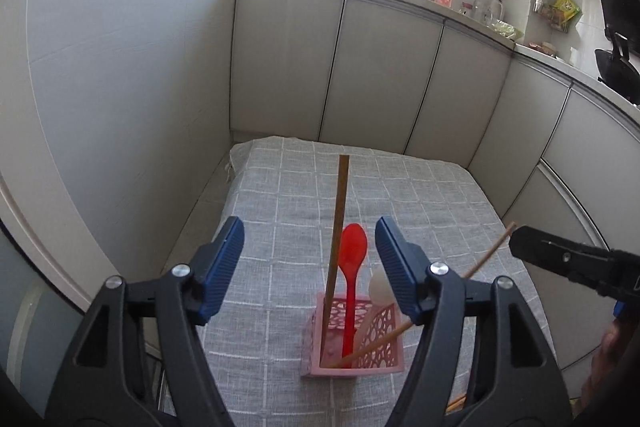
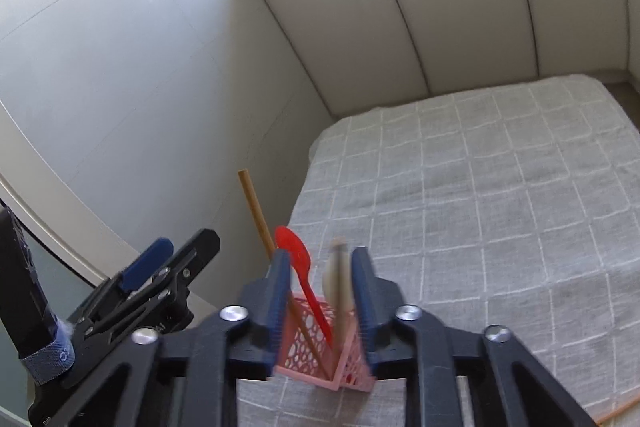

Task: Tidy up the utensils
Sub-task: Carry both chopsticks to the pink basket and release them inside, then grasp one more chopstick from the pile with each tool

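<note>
A pink perforated holder point(image 1: 352, 341) point(image 2: 316, 351) stands on the grey checked tablecloth point(image 1: 280, 187). In it are a red spoon point(image 1: 352, 251) point(image 2: 298, 259), a white spoon point(image 1: 380, 291), an upright wooden chopstick point(image 1: 340, 211) point(image 2: 254, 211) and a second chopstick point(image 1: 460, 283) that leans right. My left gripper point(image 1: 310, 263) point(image 2: 188, 243) hangs open above the holder, its pads clear of the utensils. The leaning chopstick's top end lies beside my right gripper point(image 1: 520, 241). In the right wrist view my right gripper point(image 2: 320, 287) stands open around the utensil tops. A blurred pale utensil point(image 2: 340, 283) lies close to its right pad.
A glossy wall runs close along the table's left side, and grey cabinet doors point(image 1: 380, 67) stand behind it. Another chopstick point(image 2: 616, 411) lies on the cloth near the front right. The cloth point(image 2: 500, 187) stretches back and right of the holder.
</note>
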`<act>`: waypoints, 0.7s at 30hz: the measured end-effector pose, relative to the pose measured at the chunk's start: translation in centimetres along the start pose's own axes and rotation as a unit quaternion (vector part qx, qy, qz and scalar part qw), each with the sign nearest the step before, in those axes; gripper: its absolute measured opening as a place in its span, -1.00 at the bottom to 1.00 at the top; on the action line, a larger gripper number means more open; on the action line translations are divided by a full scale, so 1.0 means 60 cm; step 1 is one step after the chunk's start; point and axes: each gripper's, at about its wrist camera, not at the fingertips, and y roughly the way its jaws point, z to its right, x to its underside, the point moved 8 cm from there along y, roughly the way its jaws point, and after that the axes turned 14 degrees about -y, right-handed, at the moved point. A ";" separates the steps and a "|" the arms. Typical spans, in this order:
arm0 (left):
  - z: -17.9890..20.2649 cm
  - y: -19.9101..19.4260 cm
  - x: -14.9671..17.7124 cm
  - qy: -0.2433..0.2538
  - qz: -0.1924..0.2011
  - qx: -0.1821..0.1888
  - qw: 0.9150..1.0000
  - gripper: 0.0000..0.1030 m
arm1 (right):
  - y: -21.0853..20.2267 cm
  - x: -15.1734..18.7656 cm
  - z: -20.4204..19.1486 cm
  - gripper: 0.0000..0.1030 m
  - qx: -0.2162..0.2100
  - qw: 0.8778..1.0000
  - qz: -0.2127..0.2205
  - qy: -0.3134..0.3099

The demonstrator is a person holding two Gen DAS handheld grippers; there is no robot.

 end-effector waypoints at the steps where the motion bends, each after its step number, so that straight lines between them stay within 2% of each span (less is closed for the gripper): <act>1: 0.001 -0.002 0.002 0.001 -0.007 -0.001 1.000 0.42 | -0.005 -0.001 0.003 -0.29 -0.001 1.000 0.003 -0.002; 5: 0.011 -0.017 0.011 0.007 -0.030 0.007 0.999 0.55 | -0.044 0.001 0.017 -0.03 0.011 1.000 0.015 -0.004; 10: 0.013 -0.033 0.037 0.005 -0.075 0.009 0.997 0.63 | -0.098 0.018 0.056 0.17 0.041 0.999 0.006 0.003; 15: 0.020 -0.040 0.072 0.018 -0.119 0.009 0.993 0.65 | -0.122 0.066 0.115 0.27 0.081 0.995 -0.041 0.033; 21: 0.038 -0.042 0.118 0.043 -0.162 0.012 0.986 0.65 | -0.130 0.139 0.188 0.29 0.108 0.984 -0.111 0.089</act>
